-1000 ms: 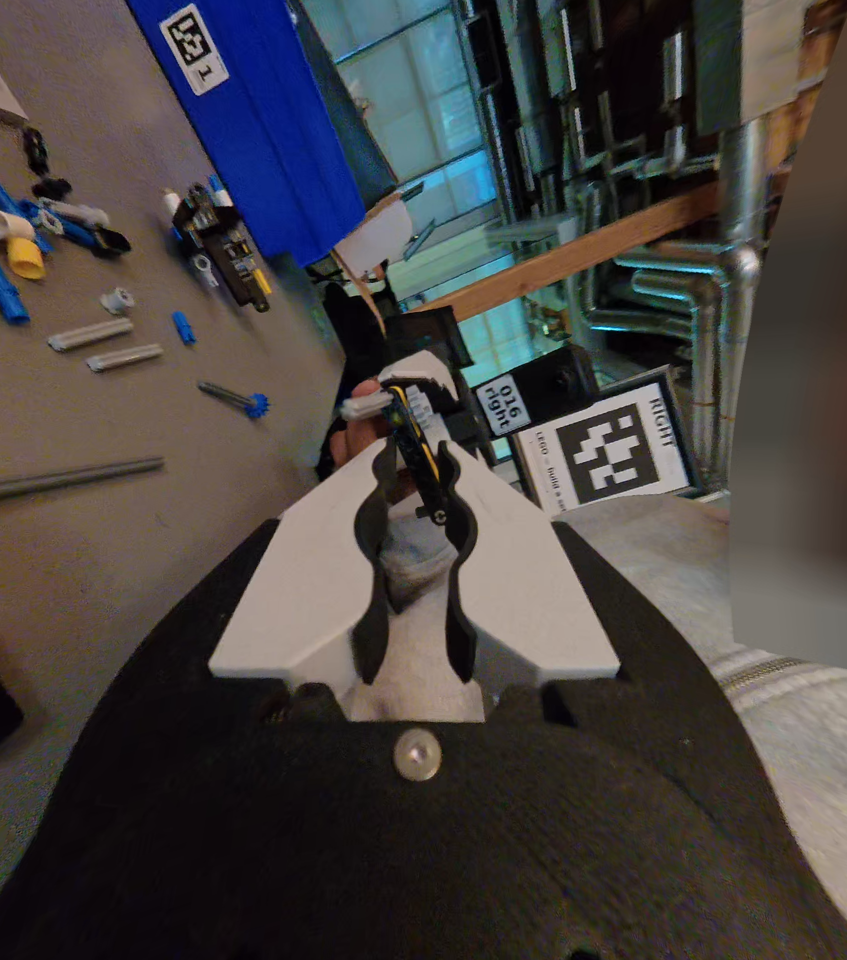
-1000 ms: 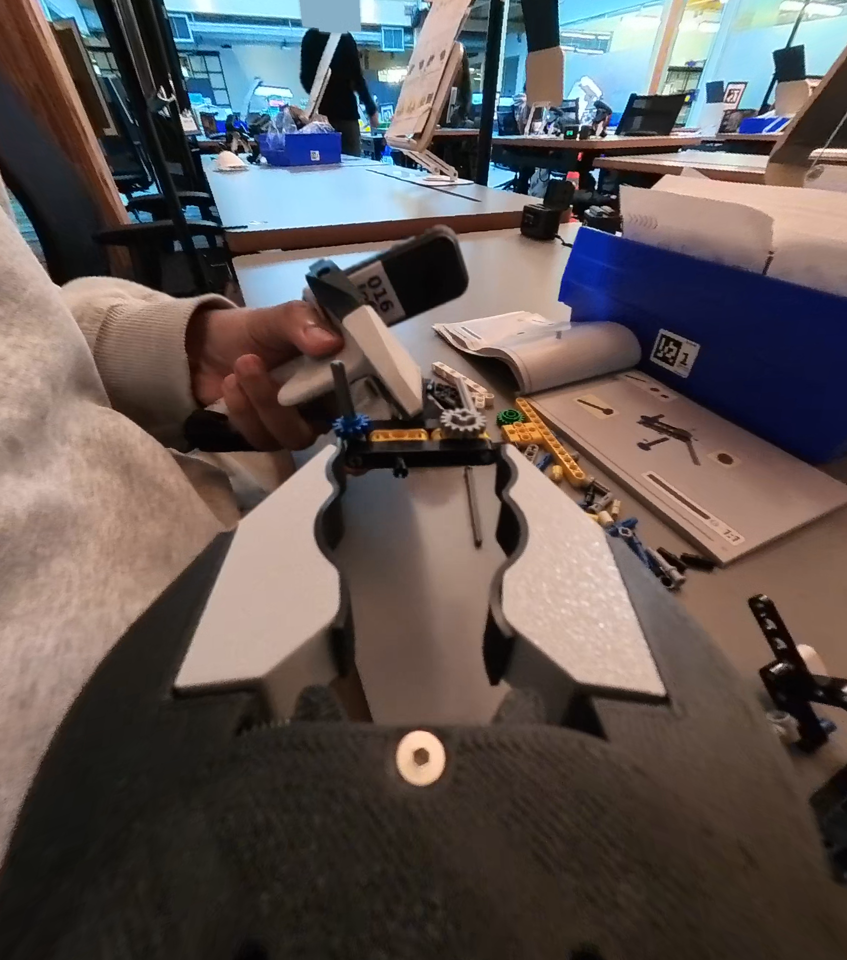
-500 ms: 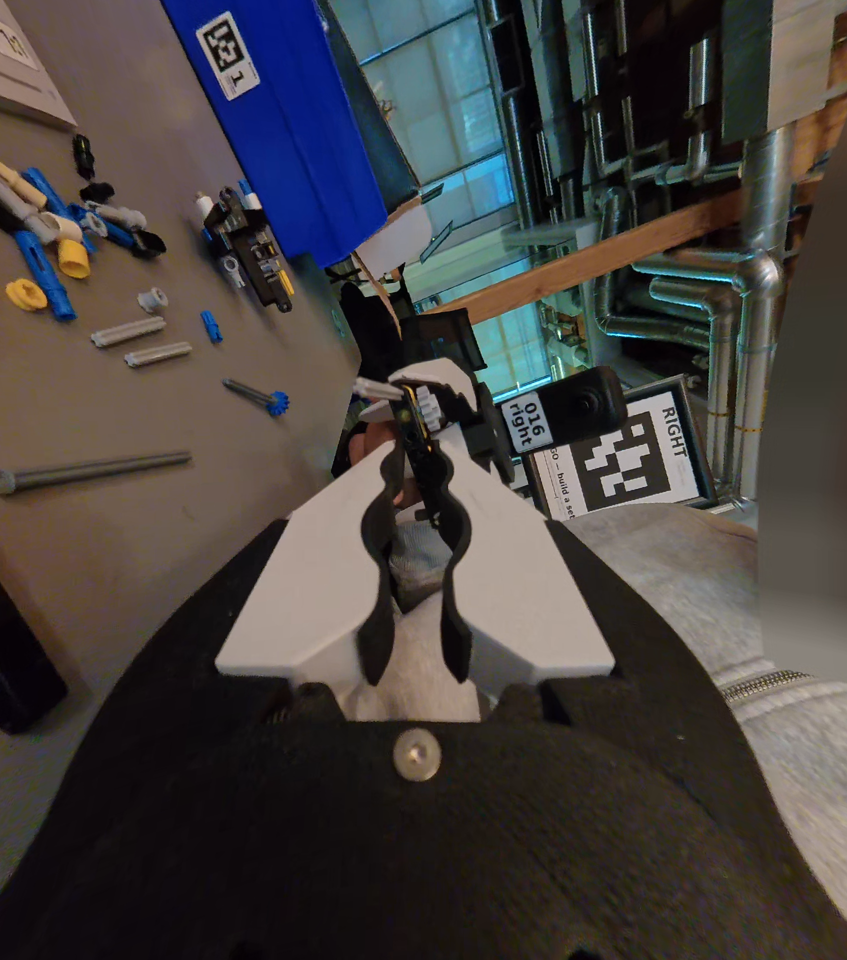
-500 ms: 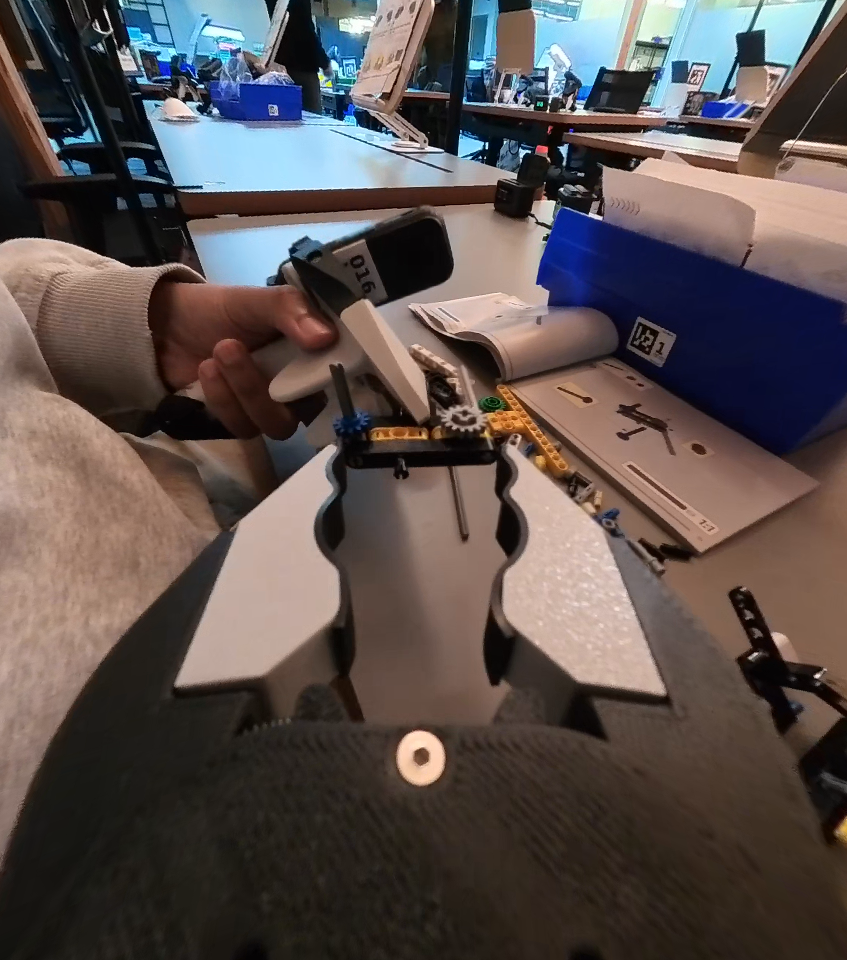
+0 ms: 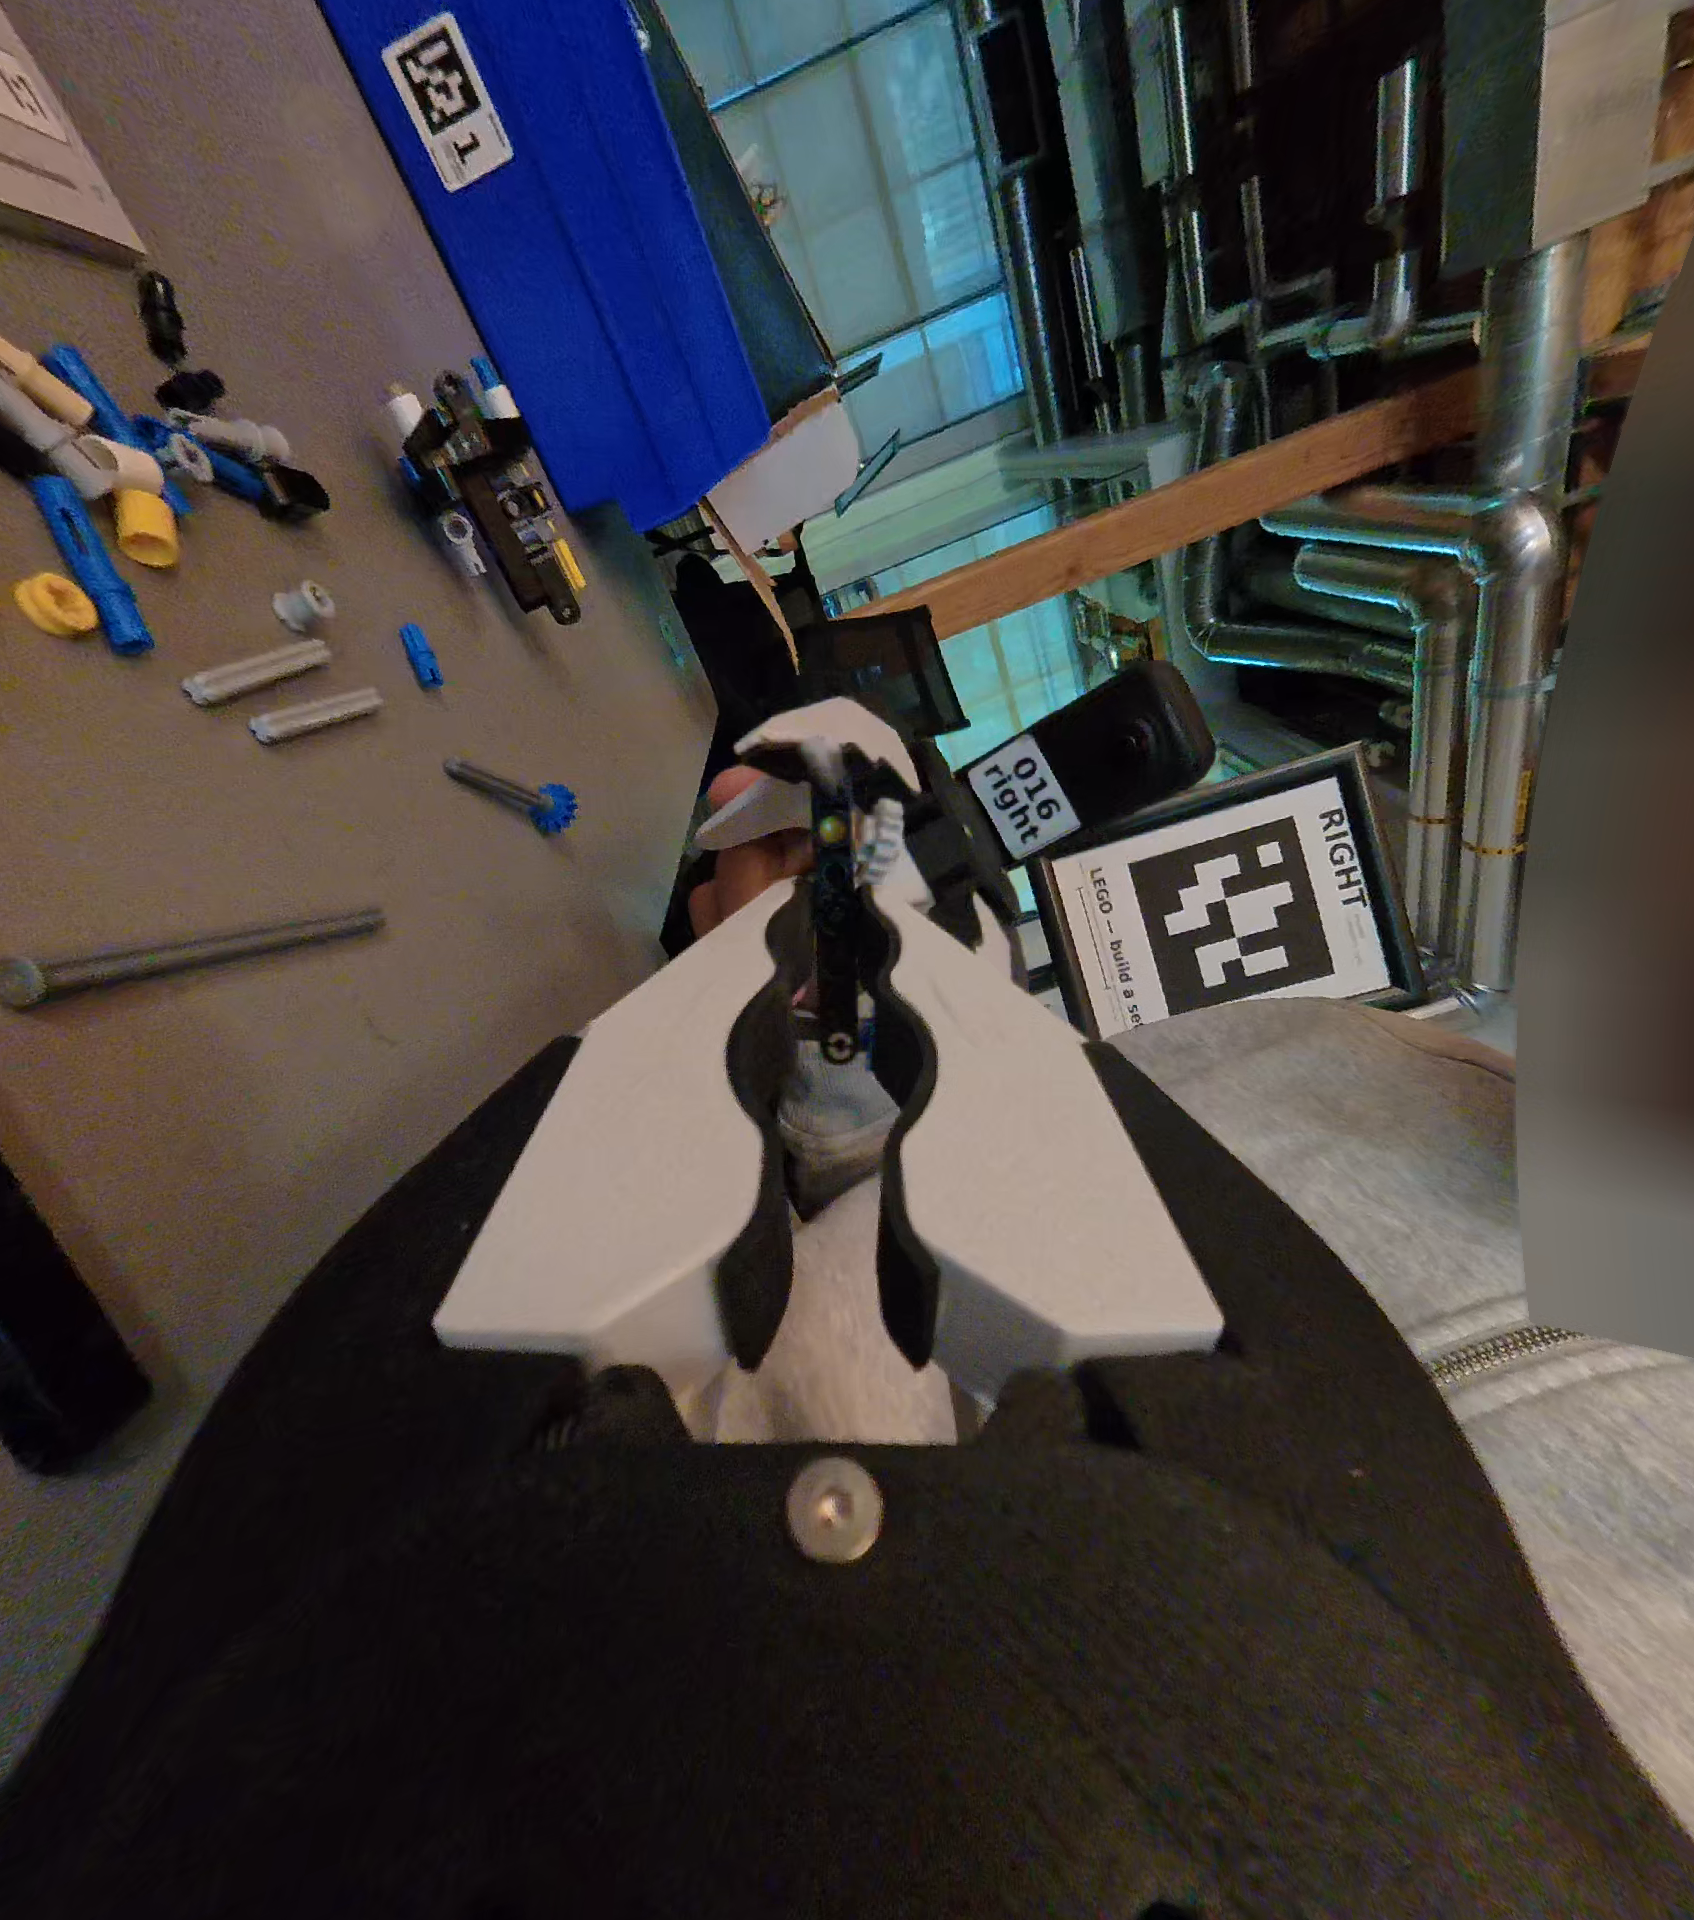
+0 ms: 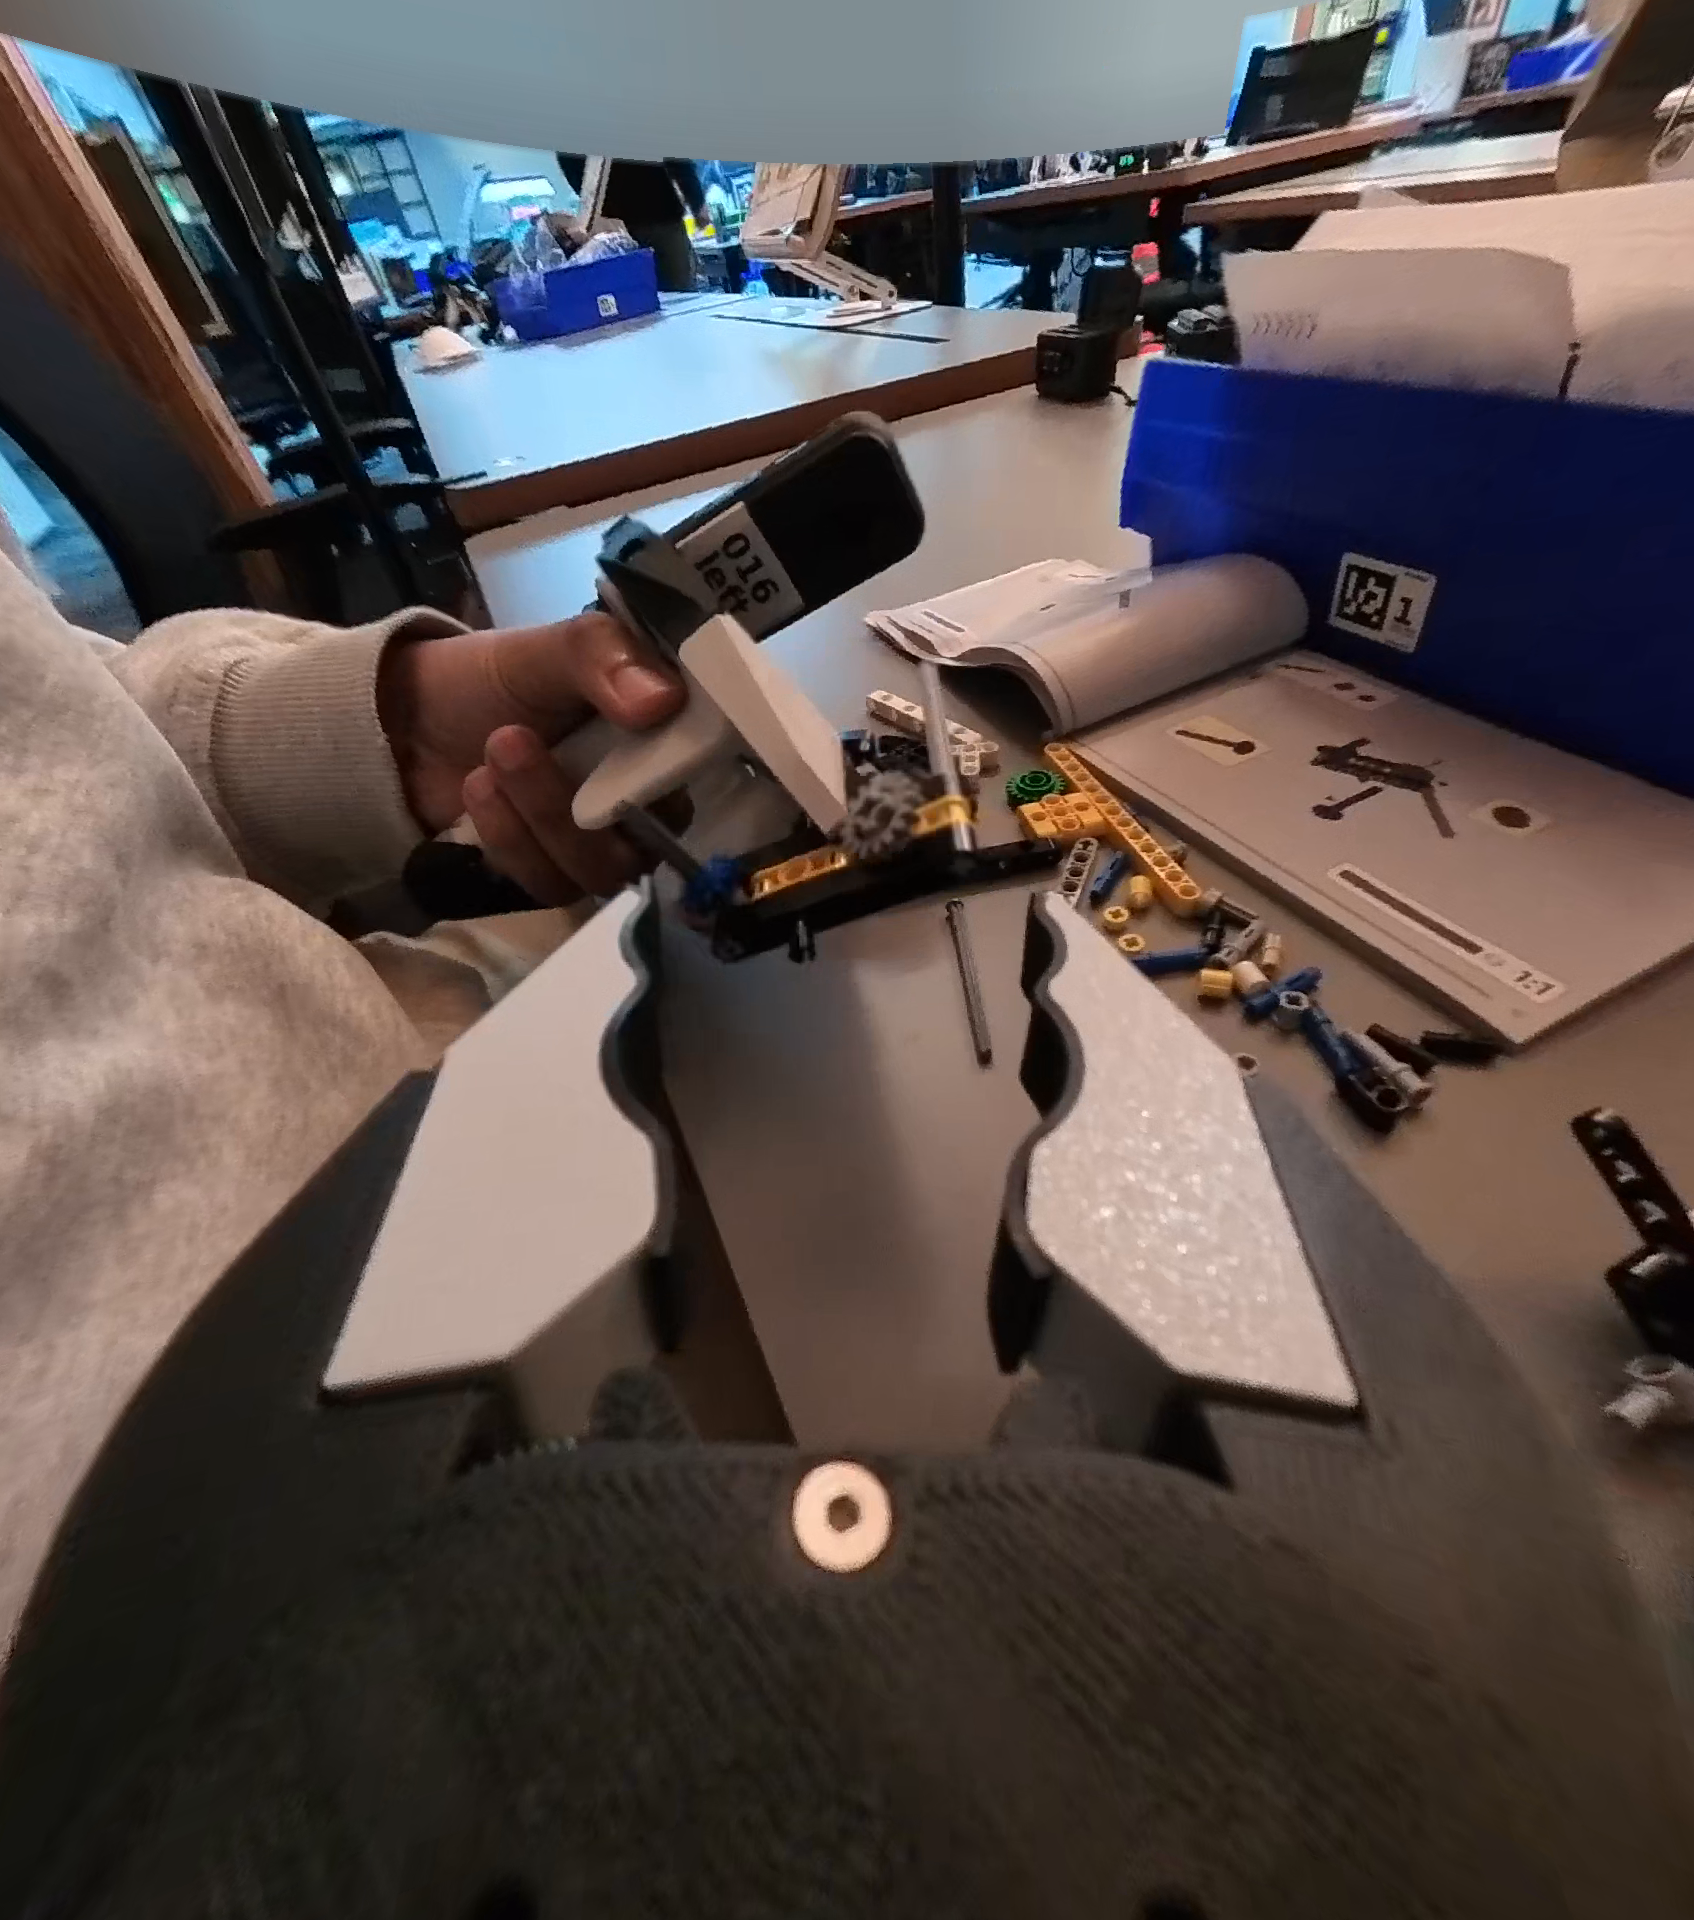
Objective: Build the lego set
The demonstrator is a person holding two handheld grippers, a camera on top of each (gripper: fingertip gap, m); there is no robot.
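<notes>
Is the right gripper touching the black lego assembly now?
Apart. The right wrist view shows right gripper open, bare table between its fingers and black lego assembly.

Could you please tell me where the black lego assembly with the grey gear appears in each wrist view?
Left wrist view: black lego assembly edge-on at picture centre, clamped in the left gripper.
Right wrist view: centre-left, just beyond the open right gripper, held by the other gripper.
Shared landmark: the blue bin.

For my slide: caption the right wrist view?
Open right gripper faces the left gripper's black lego assembly.
</notes>
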